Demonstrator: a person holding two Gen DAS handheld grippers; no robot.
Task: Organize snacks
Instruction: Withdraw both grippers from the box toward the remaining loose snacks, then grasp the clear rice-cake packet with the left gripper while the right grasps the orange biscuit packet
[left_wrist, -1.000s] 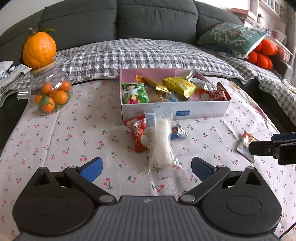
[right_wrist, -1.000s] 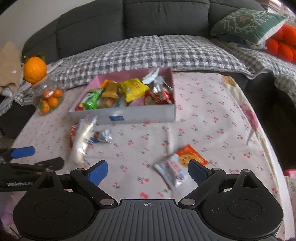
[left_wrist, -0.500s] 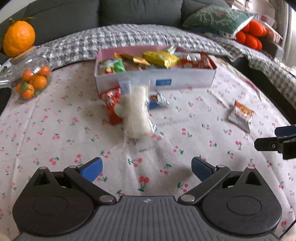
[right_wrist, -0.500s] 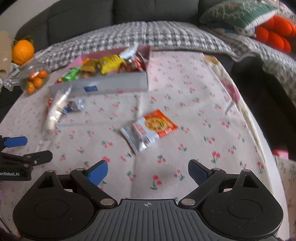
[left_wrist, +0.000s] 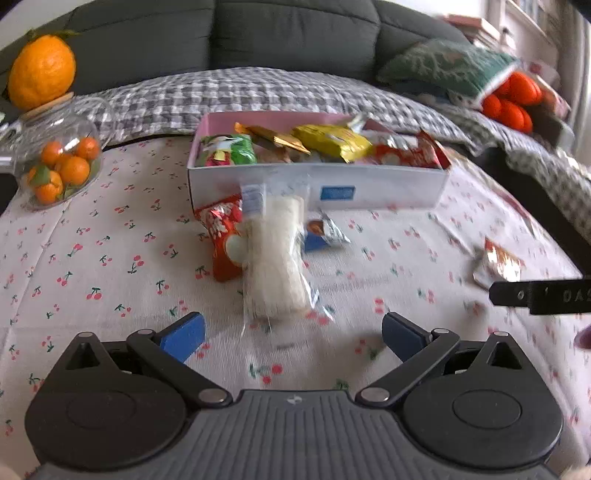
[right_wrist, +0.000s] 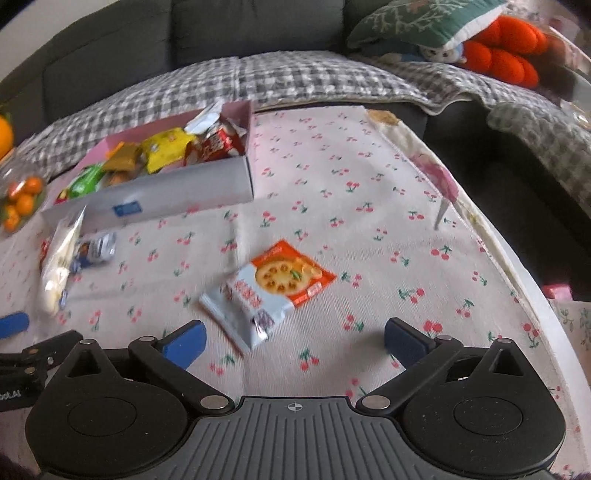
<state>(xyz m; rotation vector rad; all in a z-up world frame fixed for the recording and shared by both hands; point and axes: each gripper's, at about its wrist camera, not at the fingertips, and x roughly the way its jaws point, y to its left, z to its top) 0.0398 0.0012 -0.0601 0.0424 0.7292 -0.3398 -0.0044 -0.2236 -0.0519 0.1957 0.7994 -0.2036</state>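
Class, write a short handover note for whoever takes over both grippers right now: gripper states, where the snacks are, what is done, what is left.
Left gripper: open, empty, facing the clear packet.
Right gripper: open, empty, facing the orange packet.
Box: already holds several snacks.
Left to do: clear packet, red packet beneath it, small silver packet and orange packet lie loose on the tablecloth; put them in the box.

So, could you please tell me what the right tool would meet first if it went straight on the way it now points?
Most likely the orange and silver snack packet, lying on the tablecloth just ahead of the open right tool; depth is hard to judge.
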